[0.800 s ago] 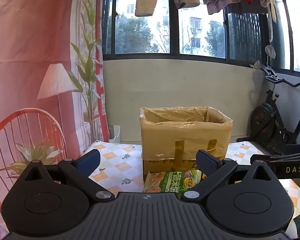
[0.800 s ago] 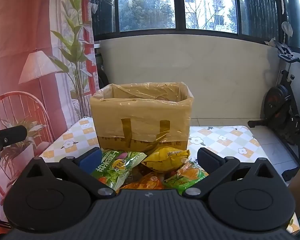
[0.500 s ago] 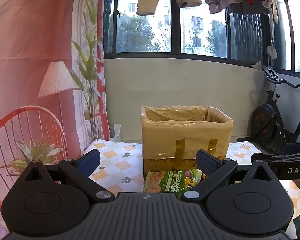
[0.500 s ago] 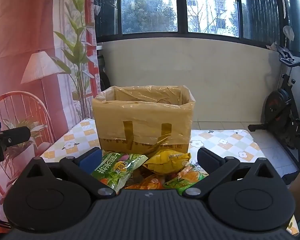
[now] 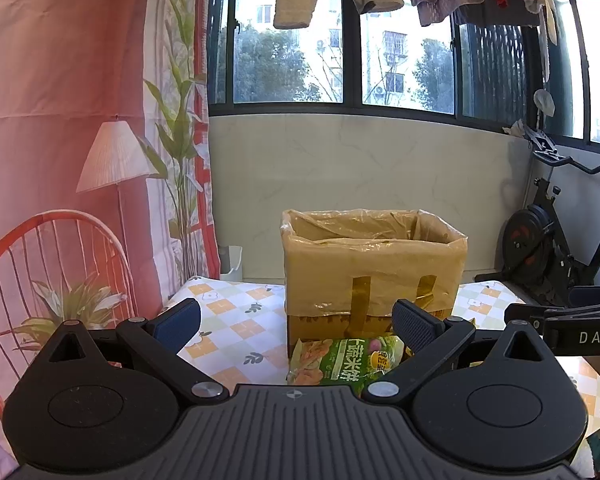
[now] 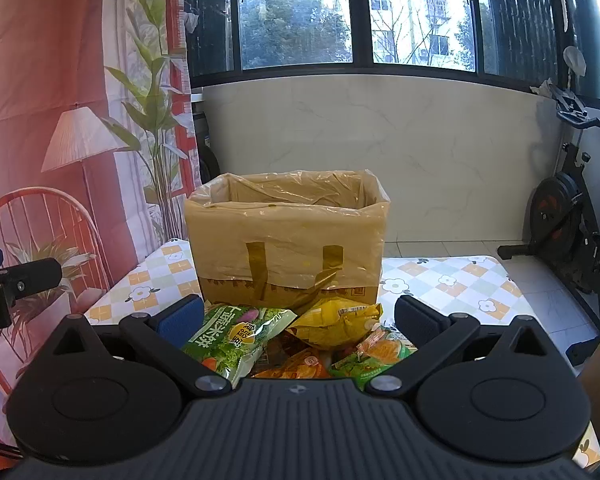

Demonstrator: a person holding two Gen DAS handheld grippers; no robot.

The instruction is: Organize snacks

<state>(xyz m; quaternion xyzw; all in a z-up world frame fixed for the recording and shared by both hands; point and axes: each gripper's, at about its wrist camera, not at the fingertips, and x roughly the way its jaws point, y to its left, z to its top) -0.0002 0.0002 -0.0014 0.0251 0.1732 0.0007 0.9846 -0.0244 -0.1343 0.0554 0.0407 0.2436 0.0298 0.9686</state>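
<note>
Through my left camera, my left gripper (image 5: 296, 326) gapes wide, holding nothing. One lined cardboard box (image 5: 374, 264) stands on the checked tablecloth (image 5: 236, 320); one green snack bag (image 5: 346, 364) lies against its base. Through my right camera, my right gripper (image 6: 298, 322) is equally wide and empty, above four snack bags: green (image 6: 236, 334), yellow (image 6: 336, 322), orange (image 6: 300, 364), green-orange (image 6: 374, 354), all piled before the box (image 6: 288, 240).
</note>
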